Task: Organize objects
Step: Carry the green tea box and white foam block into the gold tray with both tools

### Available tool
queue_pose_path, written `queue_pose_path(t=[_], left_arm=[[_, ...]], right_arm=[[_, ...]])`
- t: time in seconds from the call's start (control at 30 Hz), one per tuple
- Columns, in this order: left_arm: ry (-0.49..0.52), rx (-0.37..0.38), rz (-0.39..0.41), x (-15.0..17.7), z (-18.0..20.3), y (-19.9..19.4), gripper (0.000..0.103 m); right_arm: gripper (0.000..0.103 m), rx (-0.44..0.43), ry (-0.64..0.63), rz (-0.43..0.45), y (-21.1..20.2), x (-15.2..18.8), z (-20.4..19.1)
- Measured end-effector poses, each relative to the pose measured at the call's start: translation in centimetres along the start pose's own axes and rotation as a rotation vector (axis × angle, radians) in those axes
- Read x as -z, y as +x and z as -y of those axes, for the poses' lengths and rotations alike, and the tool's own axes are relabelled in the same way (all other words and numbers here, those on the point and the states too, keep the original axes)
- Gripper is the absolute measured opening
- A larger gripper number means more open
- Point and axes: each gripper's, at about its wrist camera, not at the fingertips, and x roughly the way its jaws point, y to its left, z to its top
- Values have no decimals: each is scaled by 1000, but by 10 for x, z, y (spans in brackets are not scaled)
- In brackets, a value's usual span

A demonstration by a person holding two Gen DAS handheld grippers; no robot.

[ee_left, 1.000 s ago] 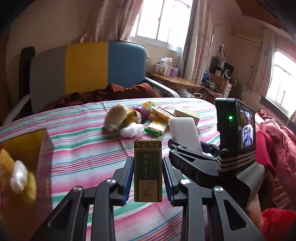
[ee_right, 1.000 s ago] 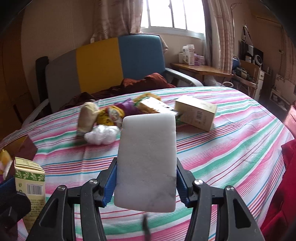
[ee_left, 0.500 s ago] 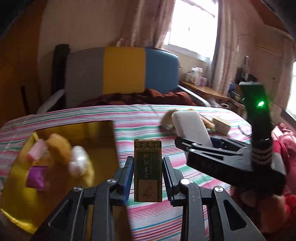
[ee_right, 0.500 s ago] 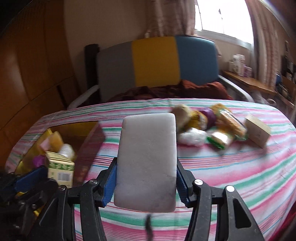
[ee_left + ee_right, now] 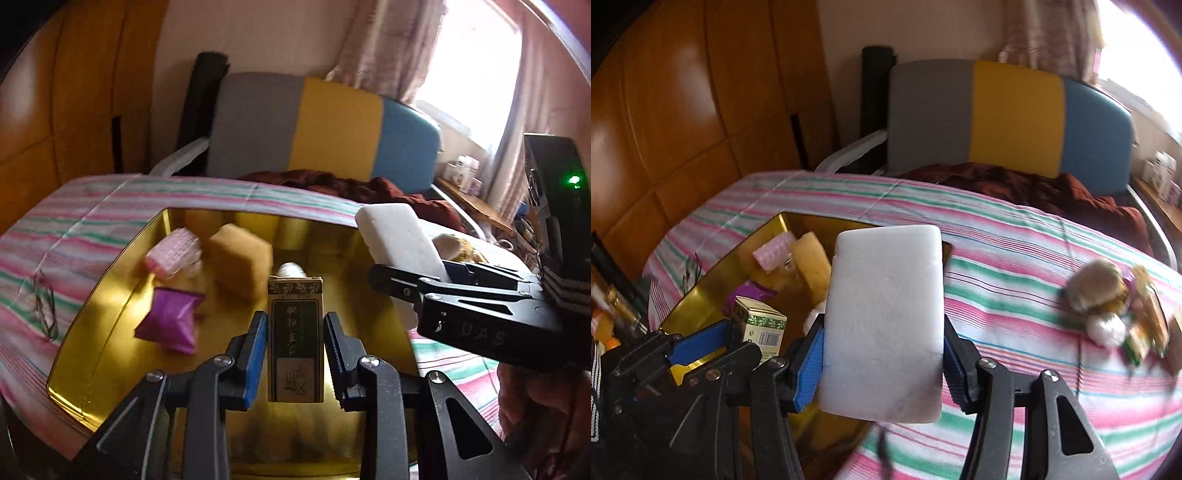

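My left gripper point(image 5: 295, 354) is shut on a small green-and-gold box point(image 5: 295, 336) and holds it upright above the open gold tin point(image 5: 96, 295). The box also shows in the right wrist view point(image 5: 762, 328). My right gripper point(image 5: 882, 358) is shut on a white foam block point(image 5: 884, 317), held over the tin's right edge; the block also shows in the left wrist view point(image 5: 399, 236). Inside the tin lie a pink bumpy item point(image 5: 171, 251), a yellow sponge point(image 5: 240, 262) and a purple packet point(image 5: 170, 319).
The tin point(image 5: 701, 291) sits on a striped tablecloth point(image 5: 1015, 258). A pile of loose items with a plush toy point(image 5: 1097, 284) lies at the table's right. A grey, yellow and blue chair point(image 5: 1008, 118) stands behind the table; wooden panels are on the left.
Both grippers have swung left with their loads, from the loose pile toward the gold tin. The left gripper's box is now above the tin's inside.
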Motion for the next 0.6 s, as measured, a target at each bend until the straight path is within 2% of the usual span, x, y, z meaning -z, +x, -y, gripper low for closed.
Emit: queue_pose_path(t=[0.3, 0.33, 0.4, 0.47, 0.6], left_arm=[[-34, 2, -129, 1, -26, 29, 31], [-41, -1, -135, 1, -26, 30, 31], [-52, 2, -151, 2, -28, 33, 31], [-59, 0, -156, 2, -31, 34, 31], [-65, -3, -165, 3, -34, 37, 31]], right_arm=[[59, 1, -27, -121, 59, -33, -5], [60, -6, -34, -137, 66, -35, -5], [68, 24, -54, -174, 73, -36, -3], [76, 72, -79, -164, 74, -35, -4], [78, 67, -31, -101, 56, -29, 1]])
